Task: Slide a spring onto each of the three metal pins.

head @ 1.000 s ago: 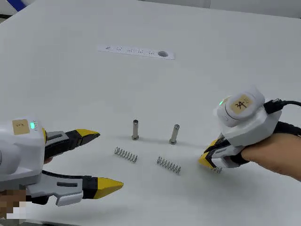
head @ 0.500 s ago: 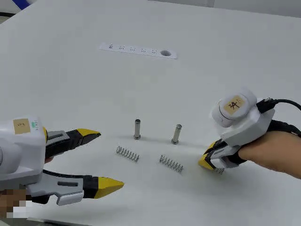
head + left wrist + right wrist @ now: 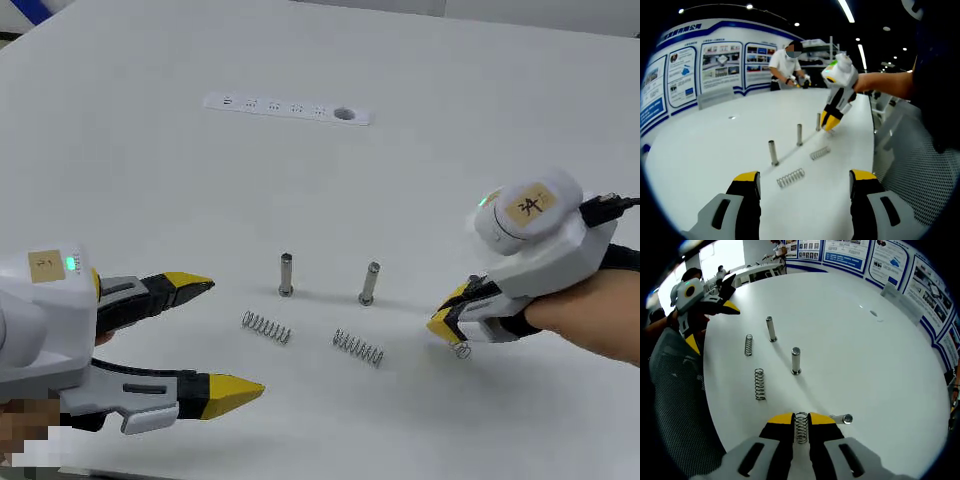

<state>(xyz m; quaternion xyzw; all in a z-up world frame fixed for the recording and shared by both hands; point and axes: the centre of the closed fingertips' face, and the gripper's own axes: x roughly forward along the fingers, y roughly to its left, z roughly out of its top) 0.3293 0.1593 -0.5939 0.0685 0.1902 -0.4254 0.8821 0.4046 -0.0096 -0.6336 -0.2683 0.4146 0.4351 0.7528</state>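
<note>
Three metal pins: left pin (image 3: 286, 275), middle pin (image 3: 369, 284), third pin (image 3: 842, 419) low in the right gripper view. Three springs: left spring (image 3: 266, 327), middle spring (image 3: 358, 348), gripped spring (image 3: 801, 427). One power strip (image 3: 286, 108). Two grippers: left gripper (image 3: 236, 340), right gripper (image 3: 440, 328).

White table (image 3: 150, 180), matte top. White power strip (image 3: 287, 108) lies flat toward the far side, long edge across the head view, with a round grey disc at its right end. Left gripper view: blue-trimmed display boards (image 3: 700, 65) on the wall behind the table; person in white shirt (image 3: 785, 65) standing at the far edge; strip lights (image 3: 846, 10) on a dark ceiling; grey mesh panel (image 3: 910, 165) just beside the table's right edge.
</note>
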